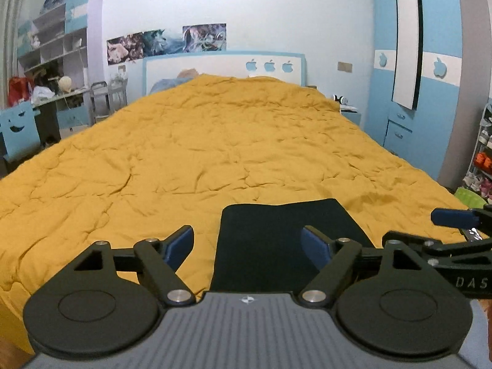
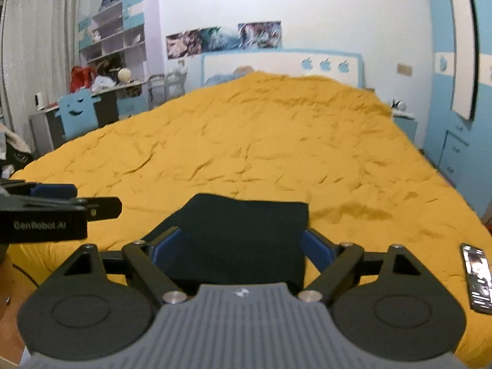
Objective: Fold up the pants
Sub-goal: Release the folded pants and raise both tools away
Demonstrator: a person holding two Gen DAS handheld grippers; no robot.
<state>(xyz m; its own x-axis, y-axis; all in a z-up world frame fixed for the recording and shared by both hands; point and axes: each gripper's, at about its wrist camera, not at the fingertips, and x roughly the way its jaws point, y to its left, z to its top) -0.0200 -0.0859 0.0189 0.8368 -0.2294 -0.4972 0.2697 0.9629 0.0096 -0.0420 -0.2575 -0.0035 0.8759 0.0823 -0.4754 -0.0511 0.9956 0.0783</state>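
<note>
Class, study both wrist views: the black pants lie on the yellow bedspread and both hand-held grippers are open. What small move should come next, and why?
Probably draw both back: the pants already lie as a compact flat rectangle on the bedspread. The left hand-held gripper and right hand-held gripper are open and hold nothing, so the fold looks finished.

Both grippers, left gripper (image 1: 247, 246) and right gripper (image 2: 243, 247), have black linkages, silver screws, blue-padded jaws, ribbed grey bodies.
</note>
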